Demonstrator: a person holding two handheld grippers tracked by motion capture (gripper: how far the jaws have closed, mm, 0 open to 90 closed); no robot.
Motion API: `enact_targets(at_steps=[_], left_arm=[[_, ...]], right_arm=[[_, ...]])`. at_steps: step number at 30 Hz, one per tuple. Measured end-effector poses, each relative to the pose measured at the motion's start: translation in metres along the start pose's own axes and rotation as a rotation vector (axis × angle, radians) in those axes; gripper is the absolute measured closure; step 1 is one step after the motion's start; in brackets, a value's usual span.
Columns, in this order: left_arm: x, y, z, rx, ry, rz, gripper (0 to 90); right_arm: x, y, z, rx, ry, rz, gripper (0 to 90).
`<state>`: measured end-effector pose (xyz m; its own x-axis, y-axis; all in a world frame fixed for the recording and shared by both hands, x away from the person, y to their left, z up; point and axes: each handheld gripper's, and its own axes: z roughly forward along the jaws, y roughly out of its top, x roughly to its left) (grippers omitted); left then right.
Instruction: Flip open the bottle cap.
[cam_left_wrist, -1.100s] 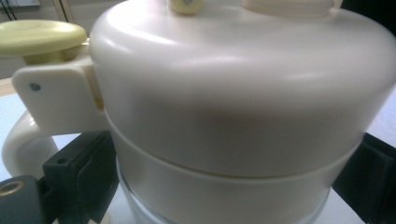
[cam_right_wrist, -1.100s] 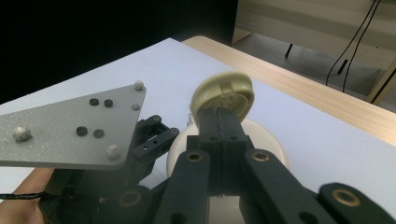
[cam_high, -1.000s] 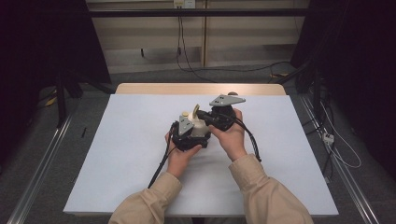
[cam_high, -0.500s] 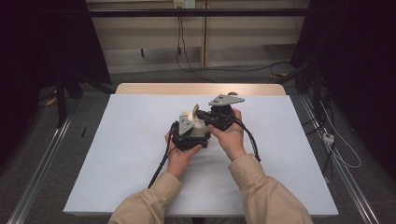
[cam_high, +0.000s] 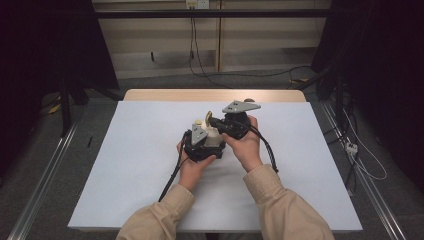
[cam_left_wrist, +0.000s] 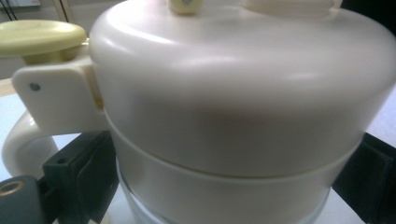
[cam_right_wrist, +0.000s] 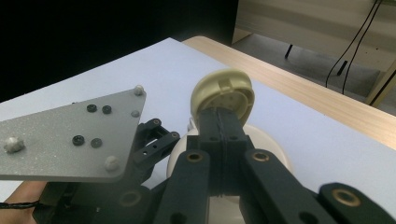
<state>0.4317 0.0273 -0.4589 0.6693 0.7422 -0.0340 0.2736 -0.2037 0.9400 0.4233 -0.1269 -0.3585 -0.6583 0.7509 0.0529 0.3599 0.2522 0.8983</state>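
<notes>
near the middle of the white-covered worktop (cam_high: 125, 165) stands a cream plastic jug with a domed lid (cam_left_wrist: 243, 93), and the left claw (cam_high: 202, 145) grips its lower body, one black jaw on each side. the right claw (cam_right_wrist: 223, 123) is shut on the pale yellow round flap (cam_right_wrist: 224, 95) that stands up at the jug's top. both hands sit close together over the jug.

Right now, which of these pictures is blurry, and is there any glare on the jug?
Left gripper view: the cream plastic jug is soft-focused, with pale glare bands. Right gripper view: the tongs' base blurs, the round yellowish flip cap sharp. High view: even light, dark surroundings.
</notes>
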Motion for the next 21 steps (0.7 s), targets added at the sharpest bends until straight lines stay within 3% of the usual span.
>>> enact_targets(at_steps=[21], left_arm=[[0.0, -0.0002, 0.0002, -0.001, -0.002, -0.007, 4.5]], right_arm=[[0.0006, 0.0011, -0.0006, 0.002, 0.001, -0.002, 88.1]])
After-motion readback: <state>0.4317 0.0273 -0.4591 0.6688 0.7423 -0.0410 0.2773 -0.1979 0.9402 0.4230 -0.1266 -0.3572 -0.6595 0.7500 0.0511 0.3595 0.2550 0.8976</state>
